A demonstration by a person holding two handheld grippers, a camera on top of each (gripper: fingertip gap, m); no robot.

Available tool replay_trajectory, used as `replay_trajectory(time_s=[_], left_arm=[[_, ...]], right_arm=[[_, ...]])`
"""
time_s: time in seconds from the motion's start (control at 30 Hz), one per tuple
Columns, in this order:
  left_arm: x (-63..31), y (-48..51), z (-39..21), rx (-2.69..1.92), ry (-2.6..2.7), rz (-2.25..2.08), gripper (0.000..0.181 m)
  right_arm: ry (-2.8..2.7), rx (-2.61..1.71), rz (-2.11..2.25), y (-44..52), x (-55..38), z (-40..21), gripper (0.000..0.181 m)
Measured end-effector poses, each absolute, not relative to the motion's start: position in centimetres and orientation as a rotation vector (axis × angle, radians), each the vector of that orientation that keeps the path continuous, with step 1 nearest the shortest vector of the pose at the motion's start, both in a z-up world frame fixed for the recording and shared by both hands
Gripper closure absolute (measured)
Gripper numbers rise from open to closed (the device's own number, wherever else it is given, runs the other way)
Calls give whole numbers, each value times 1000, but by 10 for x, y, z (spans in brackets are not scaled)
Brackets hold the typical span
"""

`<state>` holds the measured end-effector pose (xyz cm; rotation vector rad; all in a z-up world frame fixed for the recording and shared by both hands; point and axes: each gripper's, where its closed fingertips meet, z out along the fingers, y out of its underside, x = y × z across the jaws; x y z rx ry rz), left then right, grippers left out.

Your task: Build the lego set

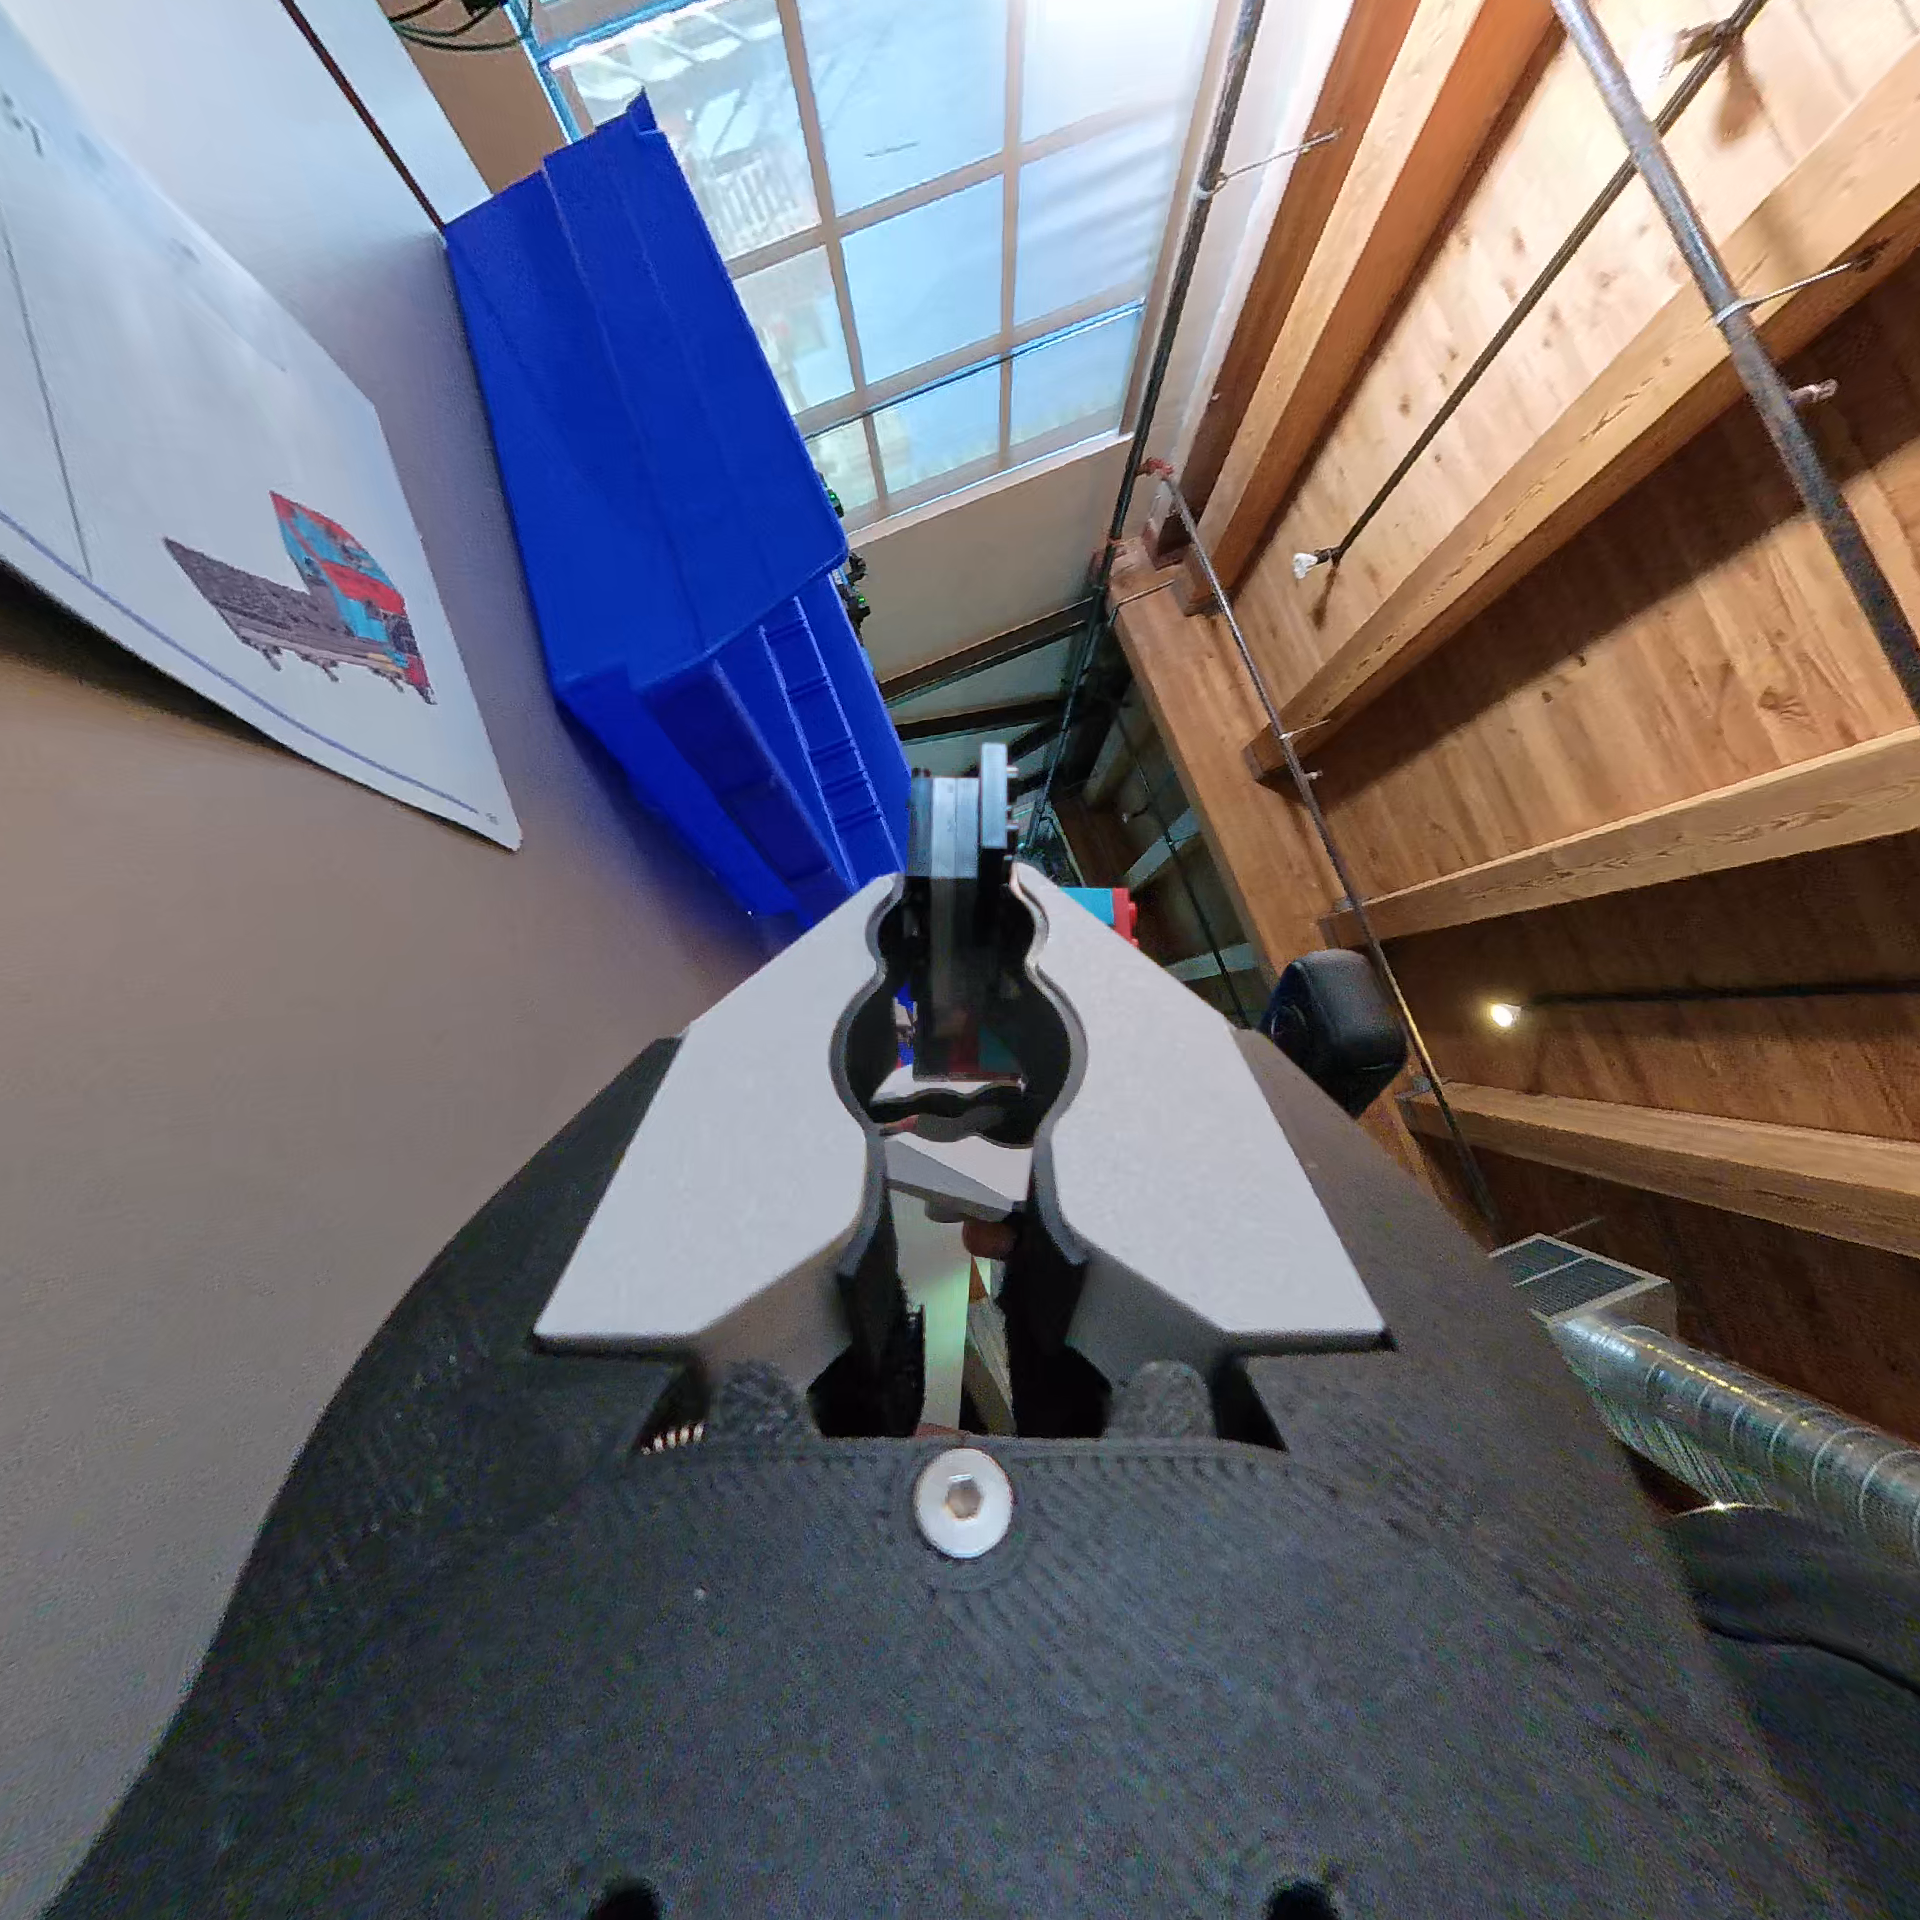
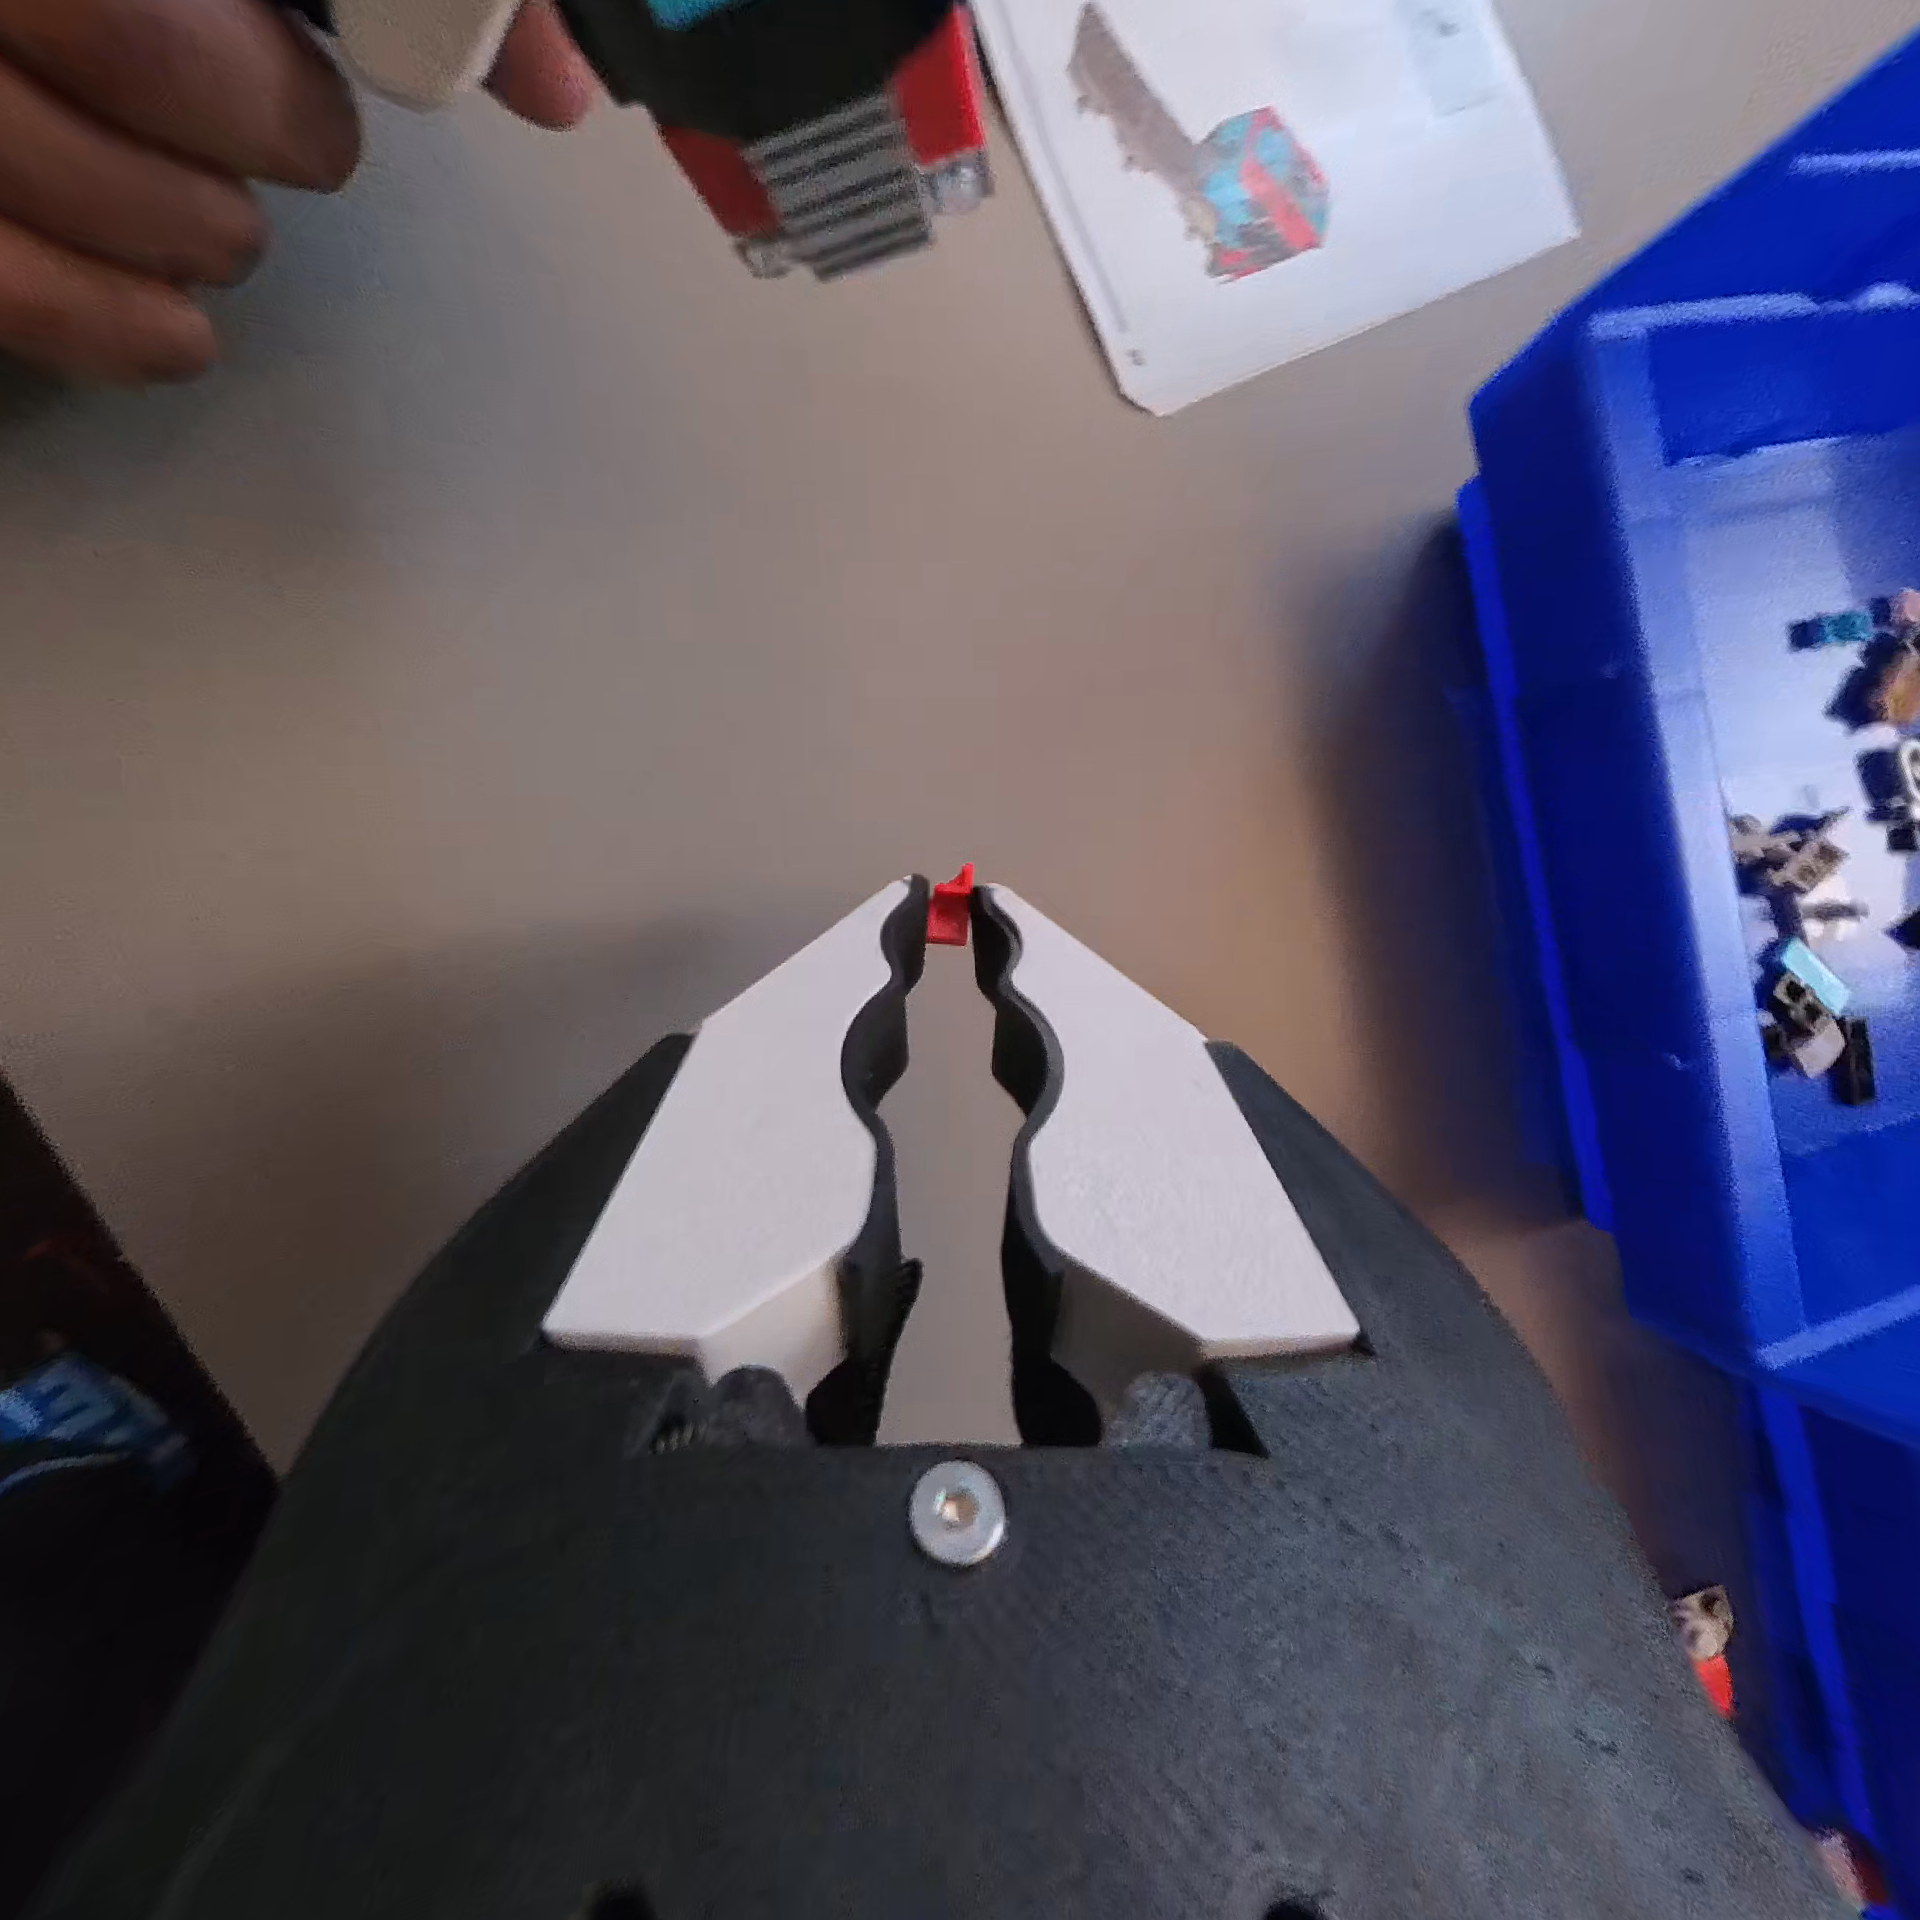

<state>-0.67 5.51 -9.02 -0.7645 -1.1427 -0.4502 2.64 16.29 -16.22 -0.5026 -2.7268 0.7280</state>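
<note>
My left gripper [image 1: 956, 894] is shut on the partly built lego truck [image 1: 961, 831], seen edge-on as dark grey and black plates sticking out past the fingertips. The same model [image 2: 831, 156] shows at the top of the right wrist view, red and black with a striped grey grille, held above the table with a hand [image 2: 156, 187] beside it. My right gripper [image 2: 948, 899] is shut on a small red lego piece [image 2: 949, 920] at its fingertips, over the bare tan table [image 2: 623, 623], below and apart from the model.
A white instruction sheet [image 2: 1299, 187] with a picture of the truck lies on the table; it also shows in the left wrist view [image 1: 260, 520]. Blue bins [image 1: 644, 520] stand beside it; one bin [image 2: 1662, 831] holds several loose pieces [image 2: 1818, 883]. Wooden ceiling beams [image 1: 1558, 623] fill the right of the left wrist view.
</note>
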Motion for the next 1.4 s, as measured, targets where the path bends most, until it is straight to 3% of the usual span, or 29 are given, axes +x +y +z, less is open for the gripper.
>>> replay_trajectory(time_s=[0.37,0.73,1.13,1.4], left_arm=[[-7,50,-89,-746,-1140,-458,166],[-7,55,-90,-747,-1142,-469,166],[-6,56,-95,-747,-1166,-494,166],[-8,56,-101,-743,-1206,-517,166]], right_arm=[[-2711,-455,912,141,28,-141,162],[-2727,-624,989,162,46,-173,161],[-2715,-152,1157,136,50,-178,163],[-2758,-140,1114,134,46,-185,172]])
